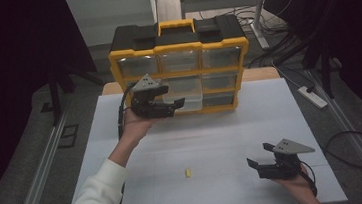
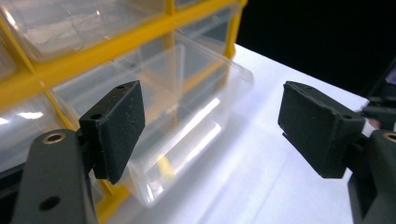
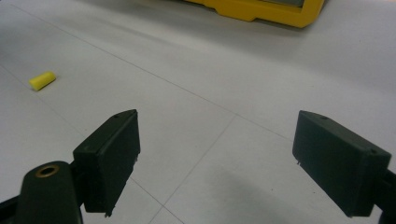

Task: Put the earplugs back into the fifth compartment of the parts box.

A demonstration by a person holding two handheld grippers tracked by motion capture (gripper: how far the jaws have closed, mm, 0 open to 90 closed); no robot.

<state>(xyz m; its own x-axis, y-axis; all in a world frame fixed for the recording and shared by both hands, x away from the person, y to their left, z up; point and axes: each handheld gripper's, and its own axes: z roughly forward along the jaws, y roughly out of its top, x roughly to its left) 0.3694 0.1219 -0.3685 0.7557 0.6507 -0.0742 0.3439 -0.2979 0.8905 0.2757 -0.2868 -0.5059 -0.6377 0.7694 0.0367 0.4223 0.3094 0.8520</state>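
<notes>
while the left gripper (image 1: 171,103) hangs with jaws apart at the pulled-out clear plastic drawer (image 1: 185,101) of the yellow organiser box (image 1: 224,45), seemingly not touching it, the right gripper (image 1: 261,158) rests open.

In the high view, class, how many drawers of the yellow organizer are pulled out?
1: the clear drawer in the middle column, beside the left gripper. The other drawers look closed, though that gripper hides part of the left column.
</notes>
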